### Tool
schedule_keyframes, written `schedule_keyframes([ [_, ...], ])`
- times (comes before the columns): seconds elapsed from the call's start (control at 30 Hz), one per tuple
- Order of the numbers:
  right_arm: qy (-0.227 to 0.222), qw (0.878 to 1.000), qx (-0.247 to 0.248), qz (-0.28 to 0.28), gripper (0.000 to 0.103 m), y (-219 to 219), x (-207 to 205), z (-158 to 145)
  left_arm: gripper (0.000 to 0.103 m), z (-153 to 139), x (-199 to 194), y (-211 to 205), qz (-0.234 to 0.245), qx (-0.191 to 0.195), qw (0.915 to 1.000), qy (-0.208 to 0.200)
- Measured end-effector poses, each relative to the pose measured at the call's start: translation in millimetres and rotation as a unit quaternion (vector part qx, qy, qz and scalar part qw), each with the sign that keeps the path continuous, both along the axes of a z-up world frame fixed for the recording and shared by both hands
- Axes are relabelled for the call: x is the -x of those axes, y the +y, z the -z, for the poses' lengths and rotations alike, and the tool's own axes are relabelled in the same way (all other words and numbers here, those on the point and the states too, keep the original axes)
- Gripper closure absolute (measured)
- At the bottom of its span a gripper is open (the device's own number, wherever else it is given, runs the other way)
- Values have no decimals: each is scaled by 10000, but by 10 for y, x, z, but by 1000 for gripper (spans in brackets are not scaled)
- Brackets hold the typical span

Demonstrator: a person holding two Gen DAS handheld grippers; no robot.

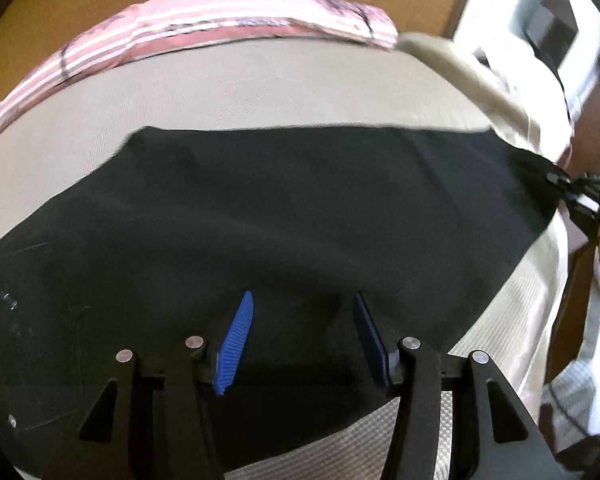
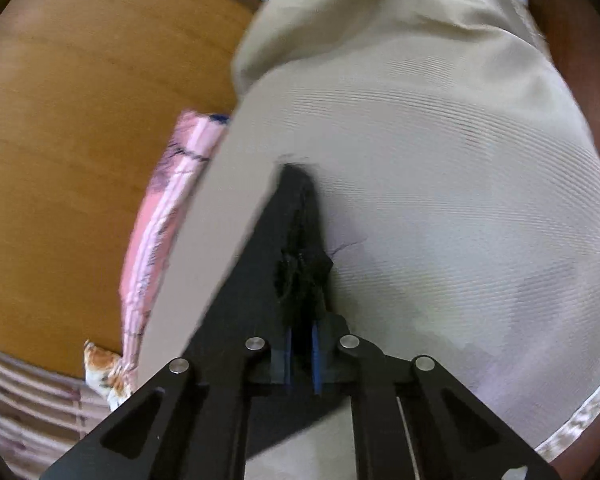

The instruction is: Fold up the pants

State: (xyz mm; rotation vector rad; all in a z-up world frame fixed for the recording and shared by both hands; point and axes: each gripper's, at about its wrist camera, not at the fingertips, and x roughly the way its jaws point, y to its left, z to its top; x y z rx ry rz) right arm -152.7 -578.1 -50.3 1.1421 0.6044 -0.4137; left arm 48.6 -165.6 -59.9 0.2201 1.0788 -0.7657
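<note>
Pants (image 1: 284,208): matt black cloth, smooth. Bed sheet (image 1: 228,92): beige woven cloth, fine ribbed. Hand-held gripper pads (image 1: 236,344): ridged blue plastic. Headboard (image 2: 80,128): smooth satin wood.

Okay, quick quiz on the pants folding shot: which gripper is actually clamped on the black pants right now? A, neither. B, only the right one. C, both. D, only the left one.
B: the right gripper has its blue pads pressed together on a bunched edge of the black pants, while the left gripper sits with its jaws spread apart over the flat fabric.
</note>
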Motion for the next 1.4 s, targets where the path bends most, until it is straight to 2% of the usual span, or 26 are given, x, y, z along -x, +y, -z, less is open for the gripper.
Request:
schedule_keyframes([
  [0.2,-423,9942,153,-978,95,542,-719,-428,50,-235,-197,456,-593,397,9975,7],
  [0.4,-607,9768,126,-2049,95,1350,-1459,-548,49,-337,-290,904,-1021,572,9931,-34],
  [0.6,-425,9475,77,-3170,95,2320,-2013,-371,49,-305,-331,1266,-1371,748,9876,145],
  [0.7,-212,9250,98,-3793,94,2817,-2112,-184,49,-267,-342,1415,-1482,804,9854,221],
  [0.8,182,9019,443,-4293,94,3246,-2146,33,49,-203,-346,1517,-1574,872,9830,374],
  [0.97,610,8800,866,-4629,94,3497,-2193,238,49,-151,-339,1537,-1525,983,9820,530],
  [1.03,664,8737,1069,-4700,89,3562,-2208,246,49,-137,-341,1508,-1443,1022,9824,606],
  [1.1,668,8692,1047,-4787,76,3595,-2181,218,49,-141,-339,1465,-1363,1095,9820,714],
  [1.2,570,8684,1019,-4819,71,3533,-2082,83,49,-161,-327,1415,-1226,1207,9811,884],
  [1.27,348,8752,933,-4733,67,3416,-1987,-52,49,-171,-321,1383,-1119,1313,9794,1049],
  [1.4,189,9022,945,-4205,61,3047,-1753,-203,49,-137,-324,1269,-908,1533,9711,1587],
])
